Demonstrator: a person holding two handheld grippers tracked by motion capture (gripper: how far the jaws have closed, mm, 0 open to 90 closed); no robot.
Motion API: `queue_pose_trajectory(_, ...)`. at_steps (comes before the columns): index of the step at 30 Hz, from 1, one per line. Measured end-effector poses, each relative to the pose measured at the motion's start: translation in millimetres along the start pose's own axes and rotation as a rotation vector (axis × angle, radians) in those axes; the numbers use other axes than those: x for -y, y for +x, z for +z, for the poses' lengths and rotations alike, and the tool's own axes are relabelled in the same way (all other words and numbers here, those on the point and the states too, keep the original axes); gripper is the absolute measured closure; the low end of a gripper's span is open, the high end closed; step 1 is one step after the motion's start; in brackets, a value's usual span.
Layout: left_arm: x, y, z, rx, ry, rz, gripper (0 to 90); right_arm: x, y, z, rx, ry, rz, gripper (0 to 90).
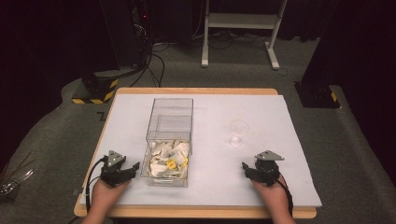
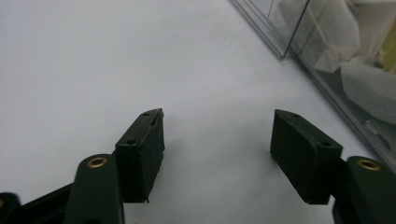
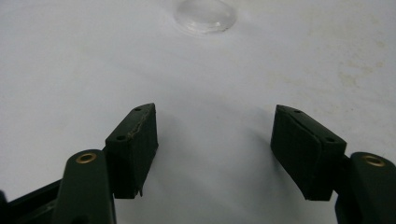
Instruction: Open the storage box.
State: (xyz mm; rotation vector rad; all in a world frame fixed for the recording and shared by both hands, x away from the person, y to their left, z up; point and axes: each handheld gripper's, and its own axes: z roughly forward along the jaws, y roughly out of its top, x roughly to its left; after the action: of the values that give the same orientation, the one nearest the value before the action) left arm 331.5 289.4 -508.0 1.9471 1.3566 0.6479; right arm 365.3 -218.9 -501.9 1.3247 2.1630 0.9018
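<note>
At the near edge of the tabletop (image 1: 210, 105), left gripper (image 1: 132, 169) resting just beside the near left corner of the clear box (image 1: 169, 140), jaws spread wide, nothing between them, only white surface. Right gripper (image 1: 246, 169) at the same depth, well apart to the right, jaws also spread and empty, pointing toward the glass (image 1: 238, 133). Farther in, box with long axis running from near to far, near half full of white packets (image 1: 166, 156) plus a yellow one; far half empty. Glass upright, right of the box, apart from it.
</note>
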Motion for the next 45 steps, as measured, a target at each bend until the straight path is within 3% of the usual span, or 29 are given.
queue_pose_trajectory(7, 0.3, 0.1, 0.2, 0.006, -0.002, -0.01, 34.0, -3.1, 6.4, -4.3, -0.018, -0.024, -0.021, 32.4)
queue_pose_trajectory(20, 0.4, 0.3, 0.1, 0.011, -0.001, -0.006, 32.7, -20.0, 28.5, -14.9, -0.102, -0.073, -0.063, 34.3)
queue_pose_trajectory(24, 0.5, 0.3, 0.1, 0.011, -0.001, -0.005, 32.7, -25.7, 31.7, -15.1, -0.106, -0.088, -0.086, 34.5)
queue_pose_trajectory(32, 0.6, 0.1, 0.1, 0.008, -0.002, -0.002, 32.7, -35.1, 38.3, -17.6, -0.127, -0.121, -0.086, 35.6)
queue_pose_trajectory(45, 0.5, 0.4, 0.1, 0.012, -0.001, -0.003, 32.1, -57.4, 71.6, -24.4, -0.214, -0.156, -0.136, 36.8)
